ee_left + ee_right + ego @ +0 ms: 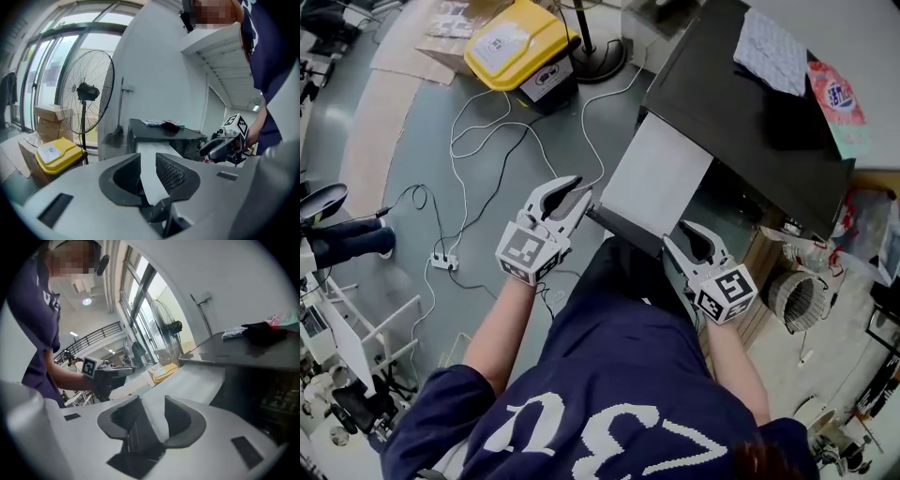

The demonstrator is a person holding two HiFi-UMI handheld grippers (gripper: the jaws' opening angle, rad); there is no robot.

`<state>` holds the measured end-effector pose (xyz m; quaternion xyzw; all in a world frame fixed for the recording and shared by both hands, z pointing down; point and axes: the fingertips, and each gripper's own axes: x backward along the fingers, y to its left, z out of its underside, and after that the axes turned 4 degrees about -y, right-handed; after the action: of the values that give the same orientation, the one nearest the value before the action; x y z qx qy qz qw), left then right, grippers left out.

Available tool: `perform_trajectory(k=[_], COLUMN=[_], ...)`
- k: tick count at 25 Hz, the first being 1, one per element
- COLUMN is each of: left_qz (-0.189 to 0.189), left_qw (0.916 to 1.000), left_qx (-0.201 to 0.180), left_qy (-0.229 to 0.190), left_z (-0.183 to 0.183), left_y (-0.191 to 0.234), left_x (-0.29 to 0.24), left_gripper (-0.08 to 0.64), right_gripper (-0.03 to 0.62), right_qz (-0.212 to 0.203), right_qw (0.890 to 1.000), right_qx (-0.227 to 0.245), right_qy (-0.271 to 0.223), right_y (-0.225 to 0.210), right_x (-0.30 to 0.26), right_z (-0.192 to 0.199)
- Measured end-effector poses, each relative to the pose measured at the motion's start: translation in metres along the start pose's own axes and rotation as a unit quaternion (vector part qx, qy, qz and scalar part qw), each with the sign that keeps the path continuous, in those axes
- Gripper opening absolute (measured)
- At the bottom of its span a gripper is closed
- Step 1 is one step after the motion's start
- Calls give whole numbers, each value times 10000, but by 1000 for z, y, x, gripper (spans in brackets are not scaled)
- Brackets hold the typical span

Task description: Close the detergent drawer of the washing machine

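A black washing machine [750, 103] stands at the upper right of the head view. A white flat panel [656, 173], which looks like its pulled-out drawer, juts from its front toward me. My left gripper [572, 192] is open at the panel's near left corner. My right gripper [689, 234] is open at the near right corner. In the left gripper view the white panel [154, 152] shows through the gap between the open jaws of the left gripper [147, 161], and nothing is clamped. The right gripper [152, 404] also holds nothing, and the panel [197, 380] lies ahead of it.
A folded cloth [773, 52] and a pink packet [836, 98] lie on the machine's top. A yellow bin [520, 42] and a fan's base [600, 56] stand behind. White cables and a power strip [443, 262] cross the floor at left. A round wire basket [797, 295] sits at right.
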<state>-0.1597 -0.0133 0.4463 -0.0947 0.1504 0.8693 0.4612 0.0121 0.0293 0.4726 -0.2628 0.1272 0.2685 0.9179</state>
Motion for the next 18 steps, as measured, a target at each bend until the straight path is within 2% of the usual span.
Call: perform_trajectory(k=[5, 10, 15, 18], left_qz=[315, 590, 832, 858], left_qw=[9986, 9960, 9921, 9908], left_qx=[129, 152, -180, -166], left_qy=[415, 653, 918, 1029], left_z=[44, 69, 87, 97], left_y=[-10, -20, -28, -28], left_x=[9, 13, 21, 20], left_gripper=[125, 148, 172, 173], right_gripper=[204, 215, 229, 210], right_qz=[-193, -271, -176, -16], right_qw=[9988, 9972, 9945, 9940], right_qx=[-248, -151, -68, 12], right_qy=[387, 677, 1031, 1094], right_y=[19, 32, 33, 29], right_x=[-6, -10, -7, -3], right_z=[46, 73, 99, 106])
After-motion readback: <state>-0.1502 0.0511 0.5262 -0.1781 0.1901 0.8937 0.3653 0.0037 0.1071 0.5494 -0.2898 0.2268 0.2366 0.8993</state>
